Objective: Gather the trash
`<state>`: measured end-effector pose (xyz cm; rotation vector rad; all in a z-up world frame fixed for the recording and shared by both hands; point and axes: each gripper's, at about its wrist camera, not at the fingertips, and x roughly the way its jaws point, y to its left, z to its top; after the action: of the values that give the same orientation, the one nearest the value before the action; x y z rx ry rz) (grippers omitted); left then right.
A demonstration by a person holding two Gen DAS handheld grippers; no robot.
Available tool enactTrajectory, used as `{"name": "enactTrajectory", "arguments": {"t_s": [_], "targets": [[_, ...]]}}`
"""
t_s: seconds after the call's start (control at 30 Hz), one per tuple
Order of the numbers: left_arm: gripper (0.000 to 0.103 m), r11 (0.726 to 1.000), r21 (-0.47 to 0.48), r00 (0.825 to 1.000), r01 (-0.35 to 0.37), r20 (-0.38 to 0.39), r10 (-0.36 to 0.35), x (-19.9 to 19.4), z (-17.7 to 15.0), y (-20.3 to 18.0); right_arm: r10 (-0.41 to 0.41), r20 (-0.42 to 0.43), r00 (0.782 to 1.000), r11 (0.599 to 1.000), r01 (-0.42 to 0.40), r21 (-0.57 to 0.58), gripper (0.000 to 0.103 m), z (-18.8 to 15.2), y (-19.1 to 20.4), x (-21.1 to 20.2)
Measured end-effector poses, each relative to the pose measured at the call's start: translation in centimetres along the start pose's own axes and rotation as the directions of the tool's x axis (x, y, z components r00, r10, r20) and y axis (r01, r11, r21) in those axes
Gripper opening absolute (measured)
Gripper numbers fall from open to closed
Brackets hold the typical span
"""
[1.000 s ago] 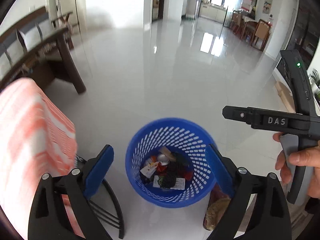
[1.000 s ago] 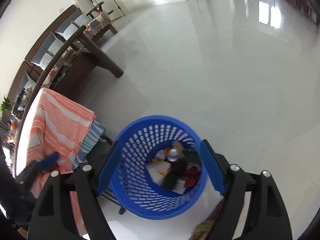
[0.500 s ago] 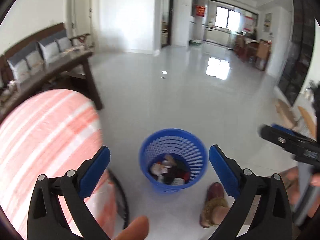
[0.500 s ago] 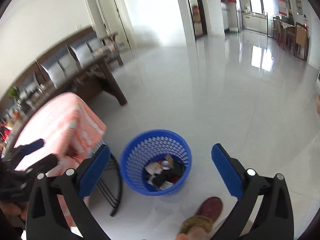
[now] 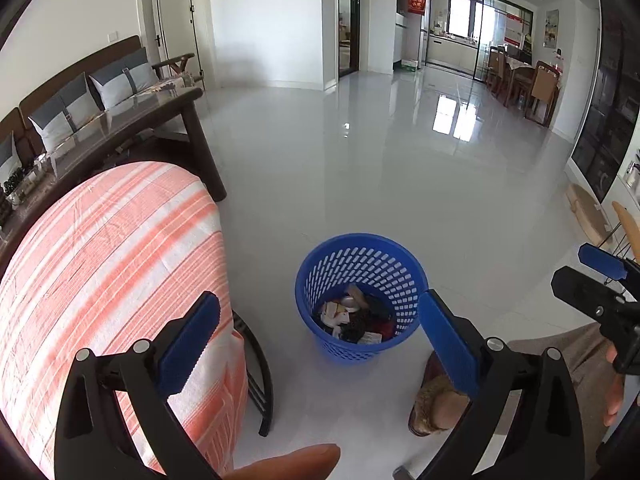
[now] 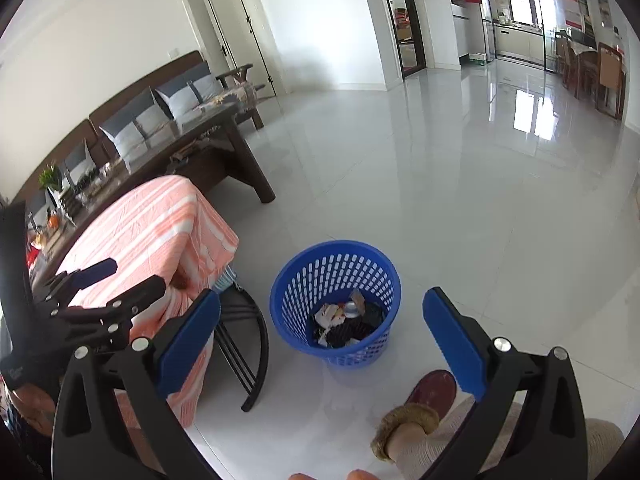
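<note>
A blue perforated basket (image 5: 362,276) stands on the white tiled floor and holds mixed trash (image 5: 354,316): paper scraps, wrappers and dark bits. It also shows in the right wrist view (image 6: 335,276) with the trash (image 6: 346,318) inside. My left gripper (image 5: 320,338) is open and empty, raised well above and in front of the basket. My right gripper (image 6: 322,338) is open and empty, also raised above the basket. The right gripper shows at the right edge of the left wrist view (image 5: 600,280). The left gripper shows at the left in the right wrist view (image 6: 104,284).
A small table with an orange-and-white striped cloth (image 5: 108,264) stands left of the basket on black curved legs (image 6: 248,344). The person's slippered foot (image 6: 416,408) is on the floor right of the basket. A dark wooden coffee table (image 6: 216,140) and a sofa (image 6: 152,108) stand behind.
Both grippers have risen and pulled back from just above the basket, so it looks smaller and farther. The striped table top has come into fuller view.
</note>
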<state>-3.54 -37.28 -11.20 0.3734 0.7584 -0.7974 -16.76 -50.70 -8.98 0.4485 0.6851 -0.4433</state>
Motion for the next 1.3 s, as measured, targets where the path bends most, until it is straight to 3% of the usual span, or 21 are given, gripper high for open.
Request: {"name": "enactTrajectory", "arguments": {"t_s": [0.13,0.37,0.73,1.3], "targets": [[0.098,0.999,-0.001,0.999,0.038,-0.033,-0.038,0.5,-0.1,-0.3,-0.061,-0.009,0.998,0.997,0.061,-0.047,0.098,-0.5,1.0,-0.3],[0.098,1.0,0.008,0.994,0.026,-0.106,-0.025,1.8,-1.0,-0.6,-0.084,-0.09,0.992,0.991,0.074,-0.108,0.098,-2.3,2.8,0.4],[0.098,1.0,0.02,0.988,-0.007,-0.156,0.01,2.8,-1.6,-0.7,-0.125,-0.18,0.976,0.99,0.11,-0.094,0.098,-3.6,2.3,1.3],[0.098,1.0,0.015,0.983,-0.004,-0.185,0.007,3.3,-1.6,-0.7,-0.146,-0.204,0.968,0.987,0.129,-0.096,0.098,-3.6,2.3,1.7]]}}
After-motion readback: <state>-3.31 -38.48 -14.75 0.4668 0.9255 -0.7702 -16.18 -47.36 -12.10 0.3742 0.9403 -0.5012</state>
